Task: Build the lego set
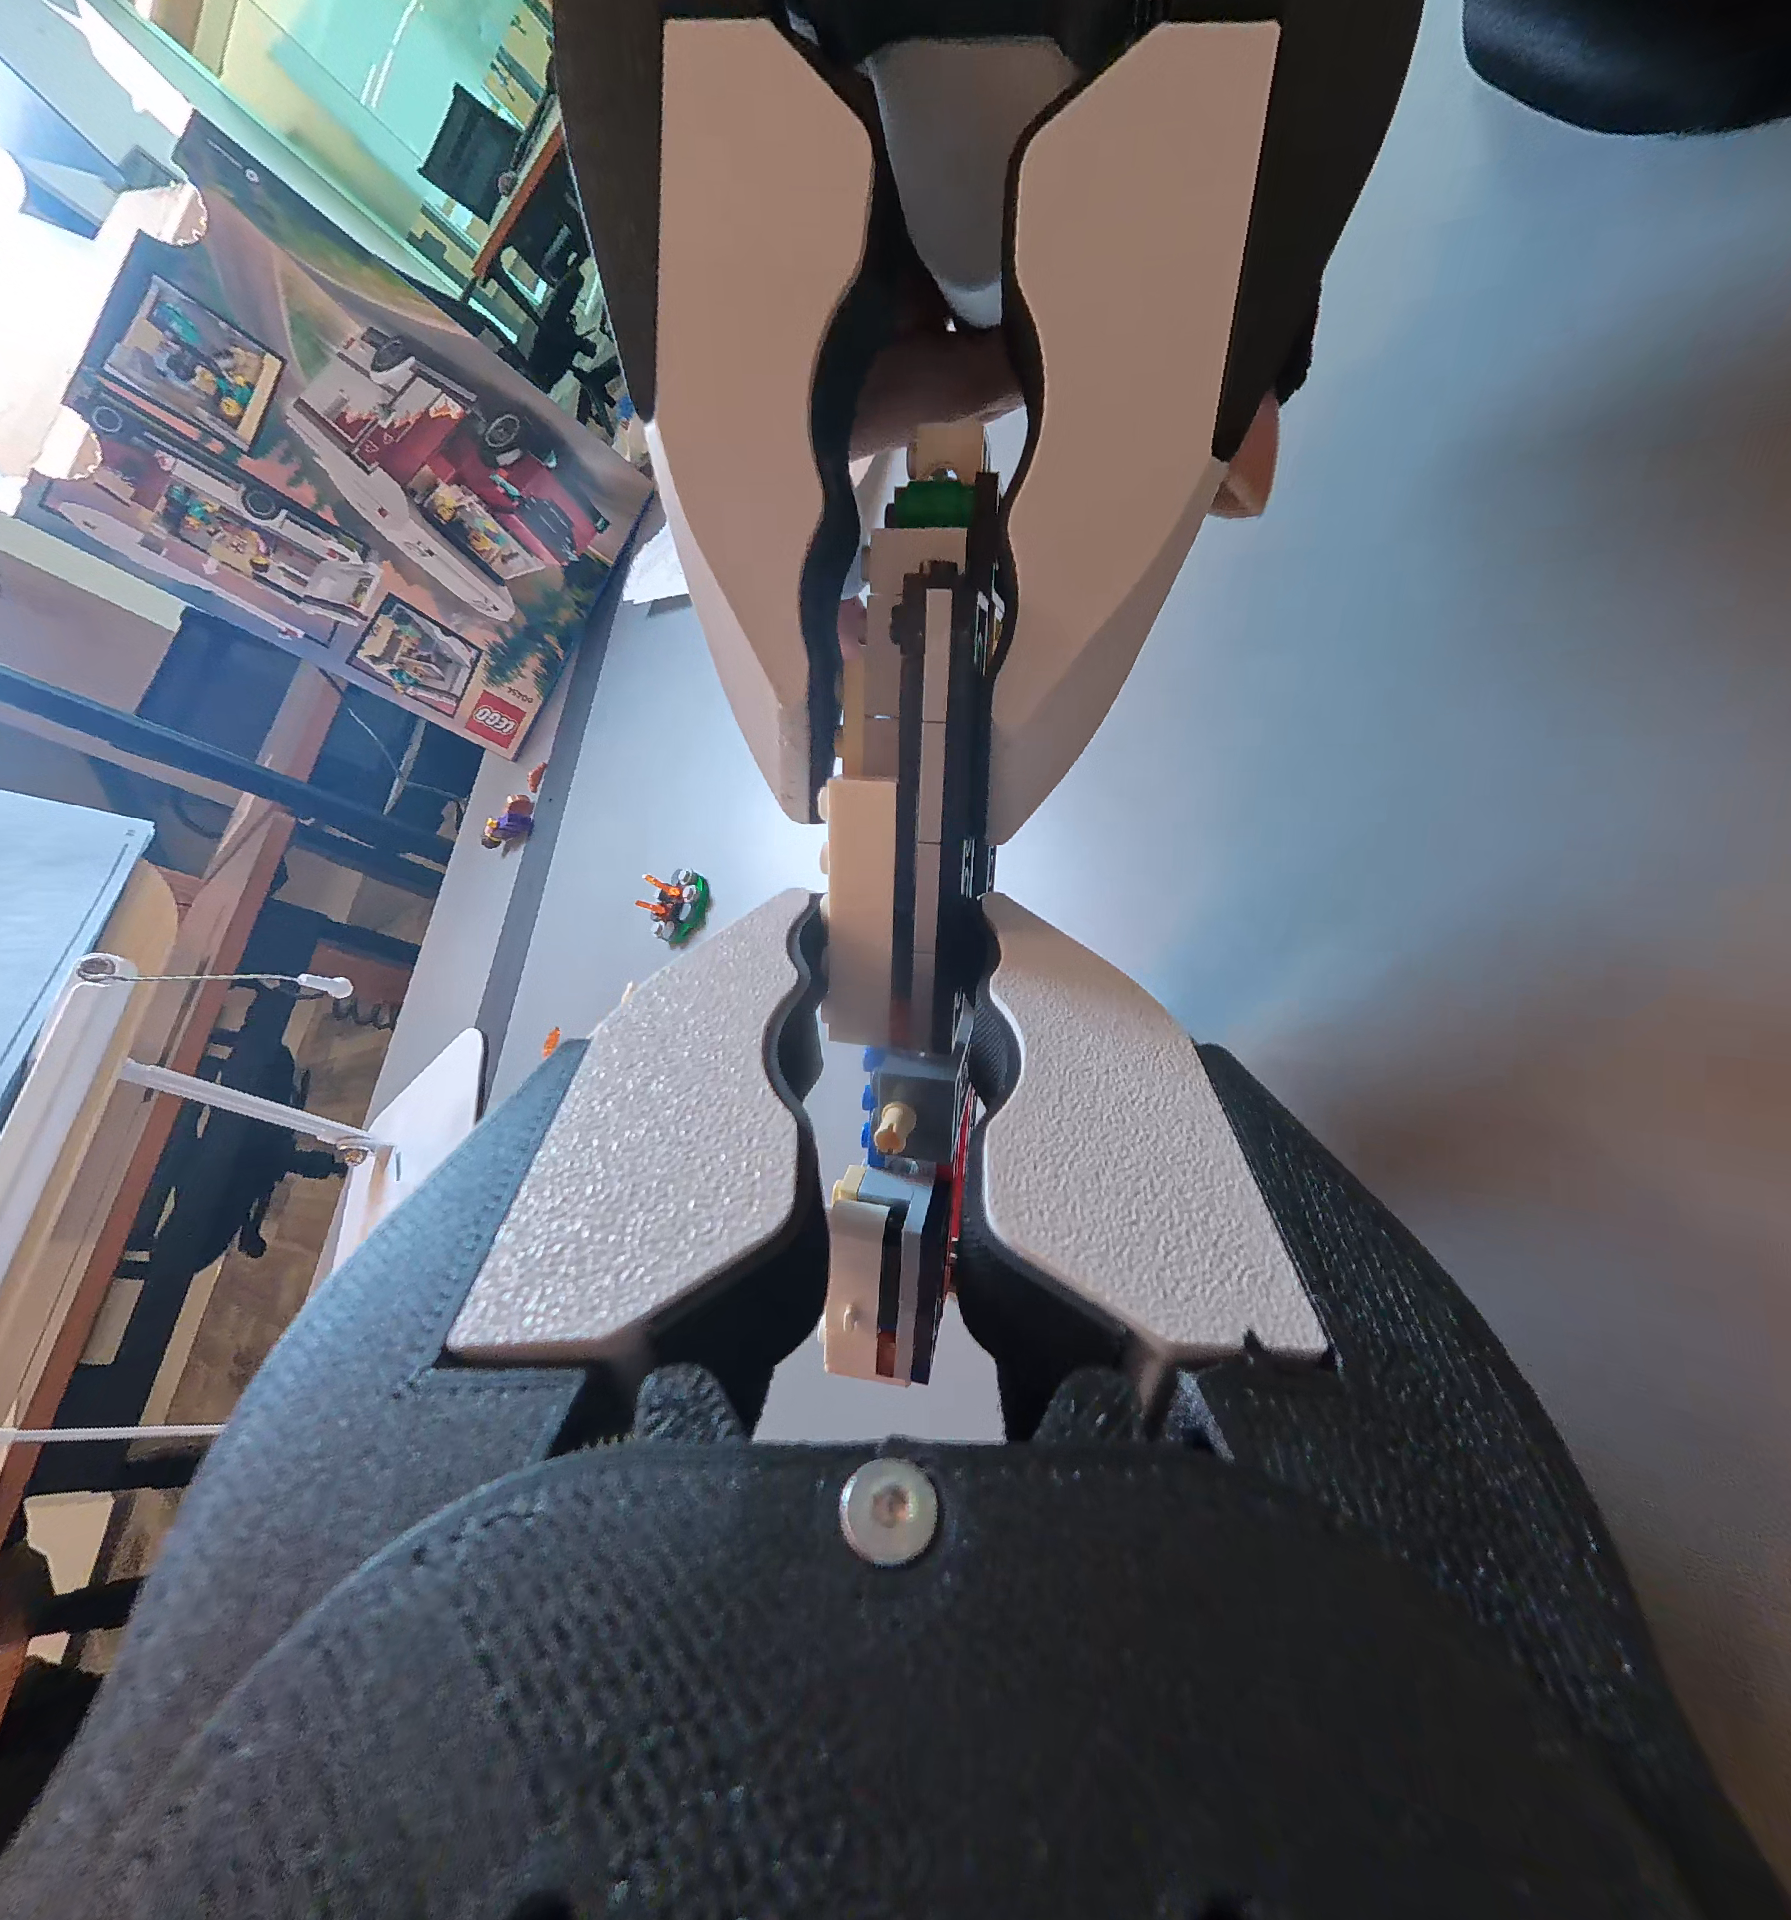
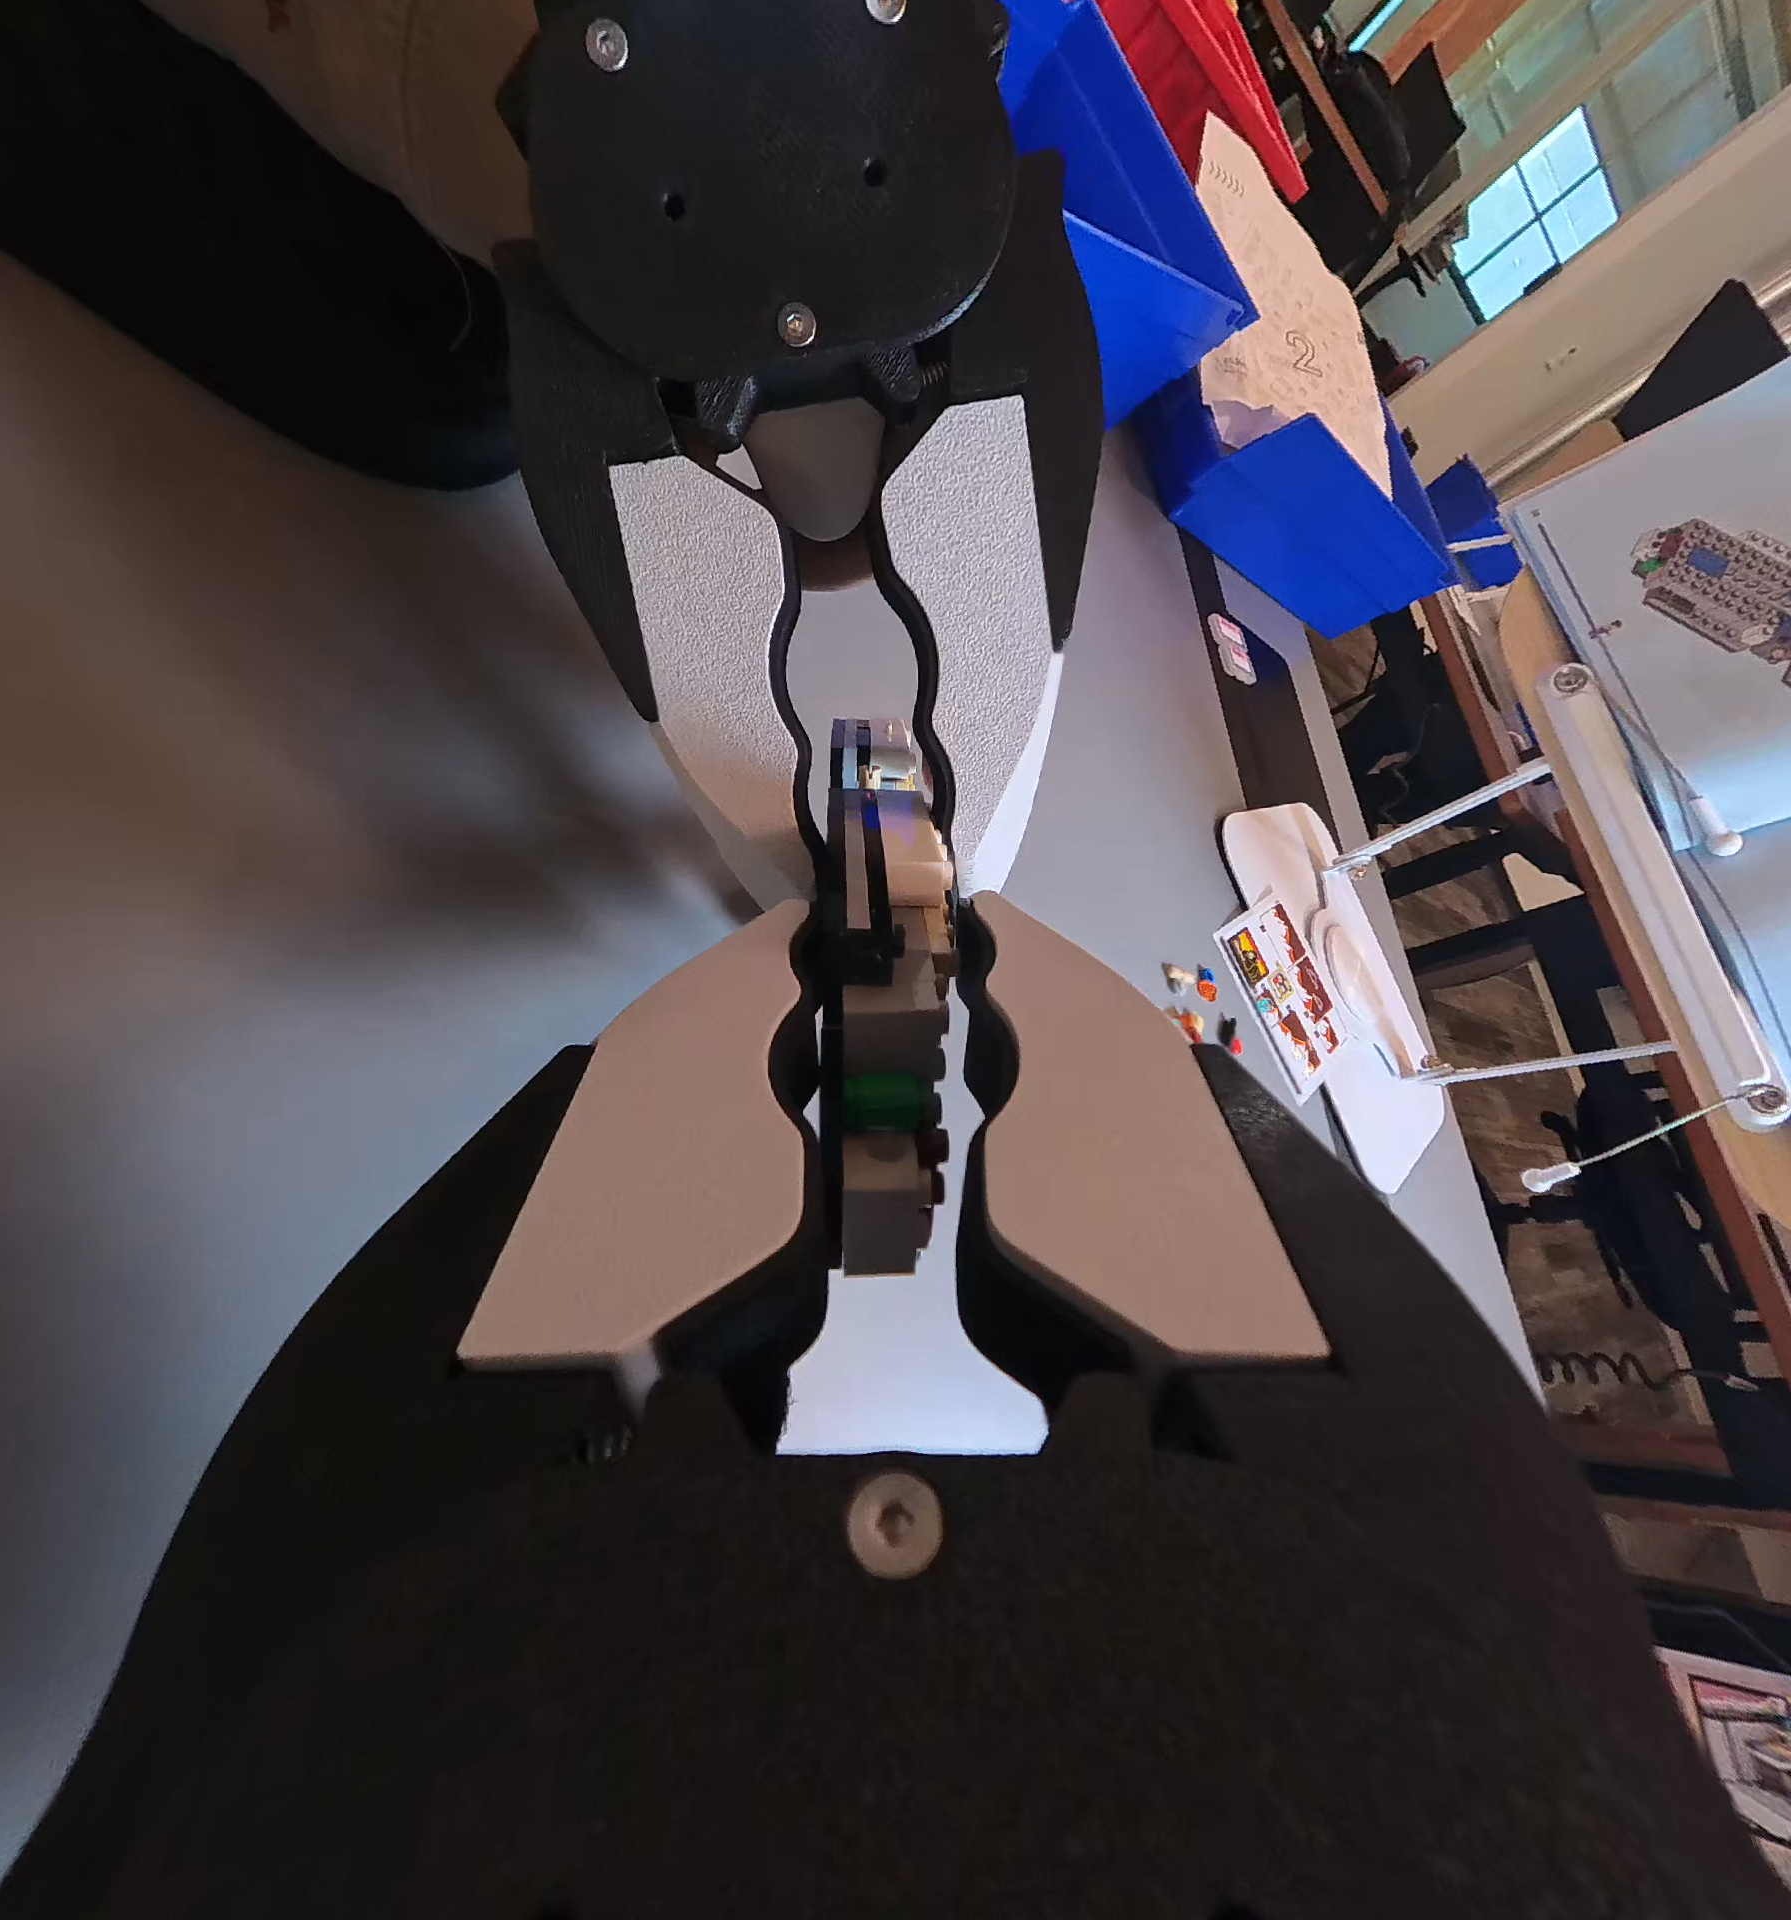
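Observation:
A long flat brick assembly [image 1: 865, 883] in tan, black and grey, with a green piece, is held edge-on above the grey table [image 1: 1390, 727]. My left gripper [image 1: 901, 902] is shut on one end of it, both pads against its sides. My right gripper [image 1: 901, 821] faces it from the top of the left wrist view and grips the other end. In the right wrist view the right gripper [image 2: 888, 904] is shut on the assembly [image 2: 886, 1039], and the left gripper [image 2: 886, 852] comes in from above, tip to tip.
A toy set box [image 1: 330, 499], a small green piece with orange bits [image 1: 678, 906] and a small purple figure [image 1: 510, 821] lie at the left. Blue bins [image 2: 1182, 260], a sticker sheet [image 2: 1286, 997], loose small pieces [image 2: 1197, 997] and a booklet on a stand [image 2: 1701, 623] are at the right. My two grippers' fingertips are within a few centimetres of each other.

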Demonstrator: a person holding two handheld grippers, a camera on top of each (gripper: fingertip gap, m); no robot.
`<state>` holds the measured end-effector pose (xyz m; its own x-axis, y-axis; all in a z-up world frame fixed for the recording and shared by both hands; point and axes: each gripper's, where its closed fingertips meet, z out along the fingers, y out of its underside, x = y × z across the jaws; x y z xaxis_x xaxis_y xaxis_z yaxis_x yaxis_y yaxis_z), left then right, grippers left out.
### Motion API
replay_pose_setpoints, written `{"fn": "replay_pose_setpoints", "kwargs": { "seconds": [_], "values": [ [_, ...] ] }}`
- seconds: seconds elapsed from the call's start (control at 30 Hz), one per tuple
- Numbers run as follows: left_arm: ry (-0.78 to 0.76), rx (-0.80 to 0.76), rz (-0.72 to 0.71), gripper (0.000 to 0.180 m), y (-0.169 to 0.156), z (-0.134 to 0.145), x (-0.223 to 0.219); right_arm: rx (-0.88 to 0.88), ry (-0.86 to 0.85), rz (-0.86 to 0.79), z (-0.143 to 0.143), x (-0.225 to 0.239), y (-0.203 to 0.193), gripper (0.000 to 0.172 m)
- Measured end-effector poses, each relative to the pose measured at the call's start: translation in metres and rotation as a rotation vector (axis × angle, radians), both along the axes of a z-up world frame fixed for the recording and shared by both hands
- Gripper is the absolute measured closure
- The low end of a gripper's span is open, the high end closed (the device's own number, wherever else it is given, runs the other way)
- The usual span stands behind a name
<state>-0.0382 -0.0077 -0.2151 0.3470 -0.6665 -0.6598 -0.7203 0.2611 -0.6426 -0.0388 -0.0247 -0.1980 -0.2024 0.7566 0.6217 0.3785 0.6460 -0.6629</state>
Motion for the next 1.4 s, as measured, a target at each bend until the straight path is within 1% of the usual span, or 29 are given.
{"fn": "replay_pose_setpoints", "kwargs": {
  "seconds": [0.07, 0.13, 0.23, 0.3, 0.37, 0.43, 0.5, 0.53, 0.6, 0.7, 0.77, 0.87, 0.97, 1.03, 1.07, 1.13, 1.17, 1.23, 1.27, 1.33, 1.4],
  "values": [
    [-0.009, 0.012, 0.001, 0.156, 0.001, 0.002, -0.001, -0.007, 0.015, -0.003, 0.003, 0.000, 0.000, 0.145],
    [-0.032, 0.021, 0.003, 0.156, 0.003, 0.004, -0.005, -0.043, 0.019, 0.006, 0.008, 0.007, 0.003, 0.126],
    [-0.066, 0.026, -0.001, 0.156, 0.004, 0.008, -0.008, -0.076, 0.031, 0.014, 0.011, 0.022, 0.015, 0.123],
    [-0.079, 0.032, -0.016, 0.155, 0.003, 0.010, -0.006, -0.083, 0.024, 0.007, 0.006, 0.028, 0.020, 0.125],
    [-0.085, 0.050, -0.039, 0.155, 0.001, 0.012, -0.001, -0.072, 0.042, 0.013, 0.004, 0.027, 0.020, 0.132],
    [-0.093, 0.075, -0.036, 0.155, 0.002, 0.015, 0.001, -0.037, 0.054, 0.025, 0.003, 0.025, 0.017, 0.151],
    [-0.091, 0.075, -0.022, 0.155, 0.007, 0.011, 0.000, -0.003, 0.026, -0.006, 0.001, 0.026, 0.020, 0.152],
    [-0.093, 0.069, 0.006, 0.154, 0.010, 0.009, -0.002, 0.007, 0.004, -0.031, -0.001, 0.026, 0.023, 0.152],
    [-0.082, 0.085, 0.052, 0.138, 0.014, 0.011, -0.006, 0.080, -0.048, -0.111, -0.002, 0.031, 0.035, 0.152],
    [-0.141, 0.049, 0.055, 0.139, 0.009, 0.019, -0.006, 0.243, -0.177, -0.257, -0.007, 0.046, 0.060, 0.152],
    [-0.144, 0.020, 0.061, 0.139, 0.007, 0.016, -0.004, 0.352, -0.262, -0.331, -0.013, 0.051, 0.069, 0.152],
    [-0.097, 0.024, 0.056, 0.138, 0.007, 0.006, 0.007, 0.420, -0.326, -0.374, -0.022, 0.044, 0.062, 0.151],
    [-0.016, 0.092, 0.057, 0.138, 0.009, -0.003, 0.014, 0.439, -0.325, -0.384, -0.028, 0.031, 0.049, 0.151],
    [0.042, 0.150, 0.062, 0.146, 0.011, -0.007, 0.013, 0.407, -0.322, -0.377, -0.033, 0.025, 0.040, 0.149],
    [0.076, 0.169, 0.038, 0.157, 0.009, -0.010, 0.012, 0.387, -0.314, -0.365, -0.034, 0.023, 0.035, 0.149],
    [0.112, 0.221, 0.011, 0.158, 0.005, -0.012, 0.009, 0.336, -0.285, -0.316, -0.034, 0.019, 0.024, 0.148],
    [0.117, 0.221, -0.005, 0.158, 0.002, -0.013, 0.007, 0.294, -0.276, -0.274, -0.035, 0.018, 0.017, 0.147],
    [0.102, 0.231, -0.048, 0.159, -0.004, -0.010, 0.005, 0.212, -0.271, -0.139, -0.036, 0.020, 0.004, 0.133],
    [0.097, 0.215, -0.057, 0.159, -0.005, -0.010, 0.003, 0.168, -0.284, -0.069, -0.036, 0.024, 0.003, 0.131],
    [0.086, 0.216, -0.076, 0.159, -0.005, -0.008, 0.002, 0.082, -0.333, 0.036, -0.034, 0.033, 0.008, 0.117],
    [0.075, 0.200, -0.084, 0.159, -0.006, -0.008, 0.001, 0.053, -0.371, 0.100, -0.030, 0.036, 0.024, 0.116]
  ]
}}
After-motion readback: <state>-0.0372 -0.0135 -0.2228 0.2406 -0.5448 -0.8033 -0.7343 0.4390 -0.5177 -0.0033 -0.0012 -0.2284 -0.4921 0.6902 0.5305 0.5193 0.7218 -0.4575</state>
